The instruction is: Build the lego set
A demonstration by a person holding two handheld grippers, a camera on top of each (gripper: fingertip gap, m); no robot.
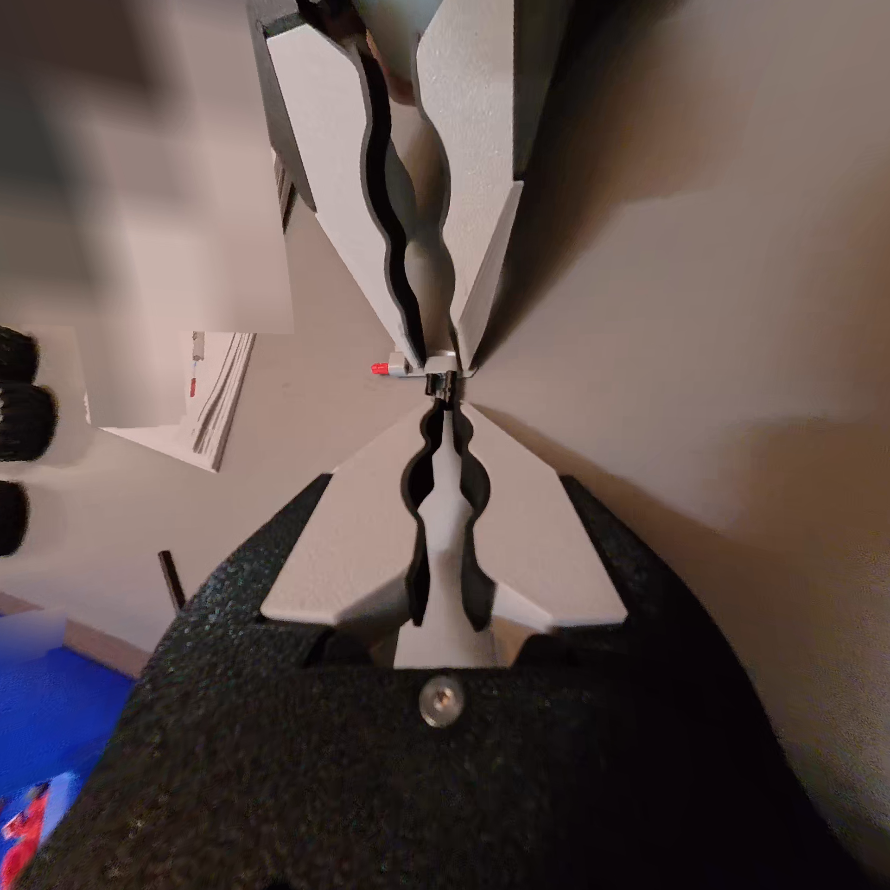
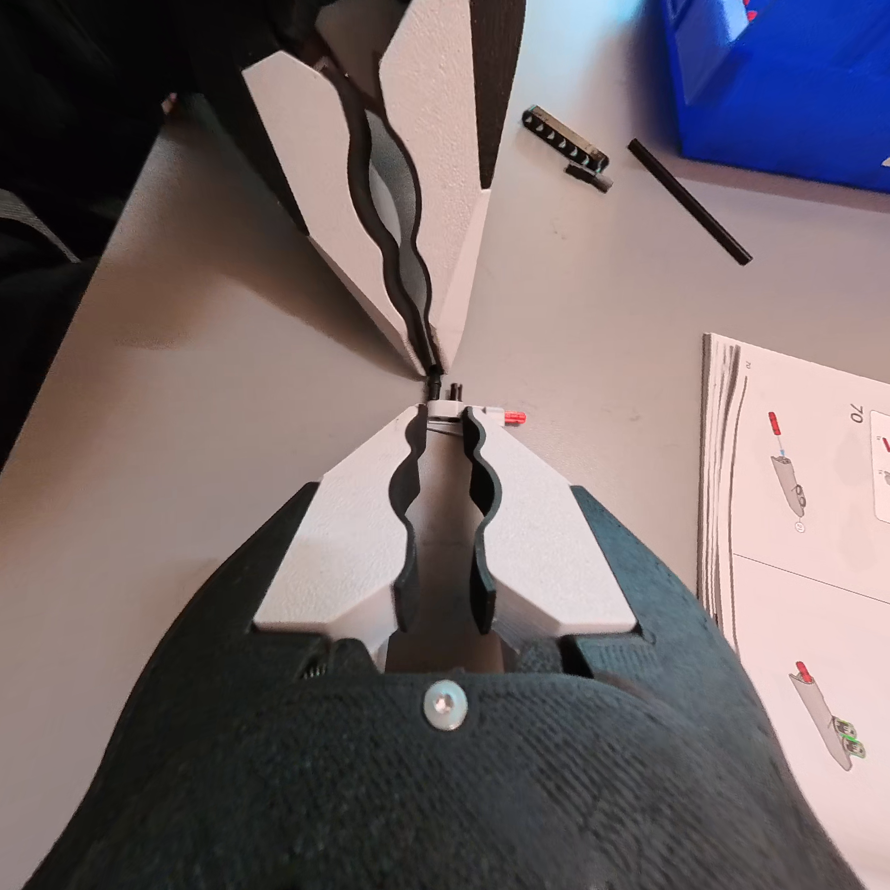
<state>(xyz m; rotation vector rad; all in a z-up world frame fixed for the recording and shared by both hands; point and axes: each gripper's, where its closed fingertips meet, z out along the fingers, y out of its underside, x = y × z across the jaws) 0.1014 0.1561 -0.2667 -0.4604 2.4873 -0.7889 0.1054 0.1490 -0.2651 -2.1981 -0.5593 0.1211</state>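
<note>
Beside the instruction booklet [image 2: 794, 481], left gripper [image 1: 445, 407] pinching black pin [image 1: 439, 385], right gripper [image 2: 445, 414] clamping grey piece [image 2: 445, 407] (tip-to-tip).

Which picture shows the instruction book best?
The right wrist view: the open instruction book lies on the table at the right, its drawings clear. In the left wrist view the book is only a small edge-on stack of pages, partly under a blur patch.

Printed numerals stand on the open white paper instruction booklet [image 2: 799, 554] at the right edge of the pale surface [image 2: 192, 433]; markings on the blue cardboard box [image 2: 780, 82] are too blurred to read.
</note>
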